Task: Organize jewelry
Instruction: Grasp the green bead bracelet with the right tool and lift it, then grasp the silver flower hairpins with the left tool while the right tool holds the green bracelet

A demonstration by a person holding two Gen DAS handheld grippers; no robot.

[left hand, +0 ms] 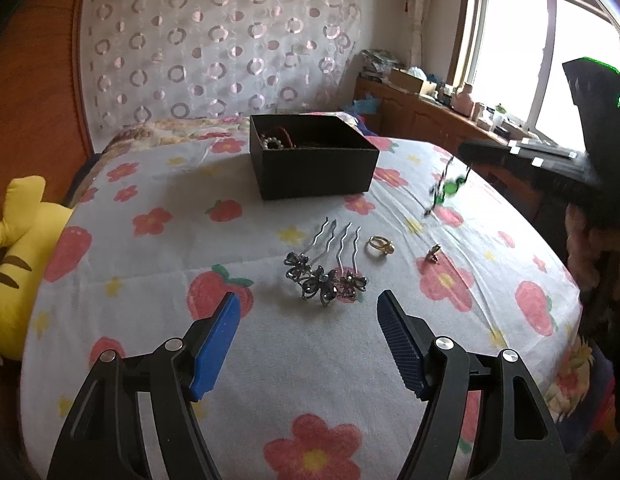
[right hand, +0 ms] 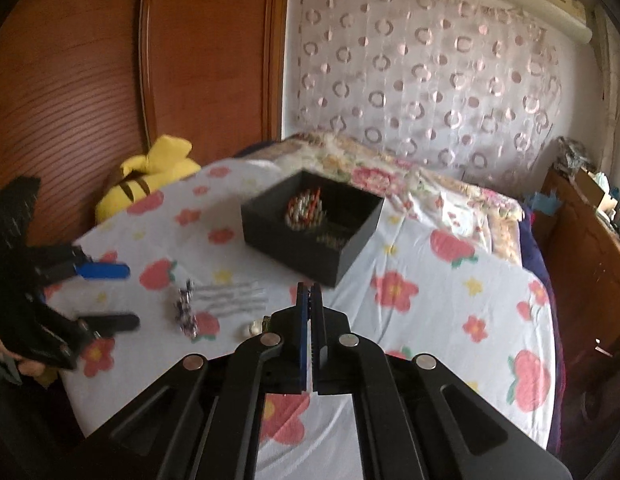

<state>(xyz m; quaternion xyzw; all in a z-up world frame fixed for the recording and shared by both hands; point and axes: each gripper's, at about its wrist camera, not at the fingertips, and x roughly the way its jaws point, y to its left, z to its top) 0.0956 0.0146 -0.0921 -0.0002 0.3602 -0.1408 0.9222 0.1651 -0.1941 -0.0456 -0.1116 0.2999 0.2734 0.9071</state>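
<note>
The left hand-held gripper (left hand: 308, 312) hangs released above the bed (left hand: 150, 360), near its front edge, just short of the flowered hair comb (left hand: 323, 276). Beside it lie a gold ring (left hand: 379, 246) and a small earring (left hand: 433, 254). The right hand-held gripper (right hand: 308, 298) is clenched on a green-beaded necklace (left hand: 445, 190), which dangles near the right edge. The black box (left hand: 313, 156) sits toward the far edge, holding beaded bracelets (left hand: 276, 140).

No readable text, label, brand or number anywhere.

A bed (left hand: 158, 216) spread with a white sheet printed in red flowers and strawberries fills the room, a yellow striped plush toy (left hand: 18, 248) at its edge. Behind it hangs a sheer curtain (left hand: 214, 48) patterned with pink rings, beside a reddish wooden wardrobe (right hand: 110, 60). Daylight pours through a window (left hand: 509, 52) above a cluttered wooden cabinet (left hand: 425, 116).
</note>
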